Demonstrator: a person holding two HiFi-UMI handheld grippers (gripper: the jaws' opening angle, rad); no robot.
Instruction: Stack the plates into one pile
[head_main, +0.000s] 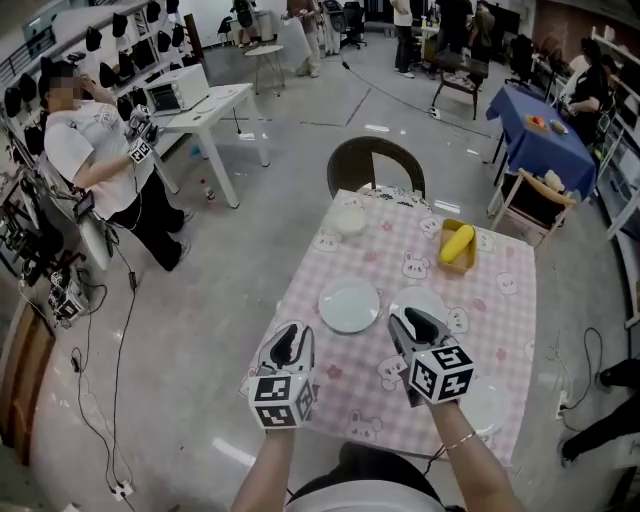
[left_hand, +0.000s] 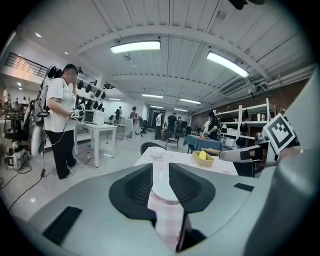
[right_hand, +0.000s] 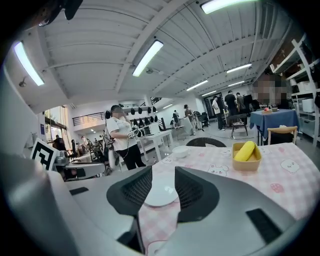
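Note:
A white plate (head_main: 349, 305) lies near the middle of the pink checked table (head_main: 500, 300). A second white plate (head_main: 425, 298) lies to its right, partly hidden behind my right gripper (head_main: 412, 322). A third pale plate (head_main: 485, 405) shows near the front right edge. My left gripper (head_main: 293, 335) hovers over the table's front left part, just short of the first plate. Both stand open with nothing between their jaws. The left gripper view shows a plate (left_hand: 162, 182) beyond the left gripper (left_hand: 160, 177). The right gripper view shows a plate (right_hand: 161, 192) beyond the right gripper (right_hand: 162, 185).
A white bowl (head_main: 349, 221) and a yellow tray with a banana (head_main: 458, 245) sit at the table's far side. A dark chair (head_main: 375, 165) stands behind the table. A person (head_main: 100, 150) stands at the left by a white desk (head_main: 205, 108); cables lie on the floor.

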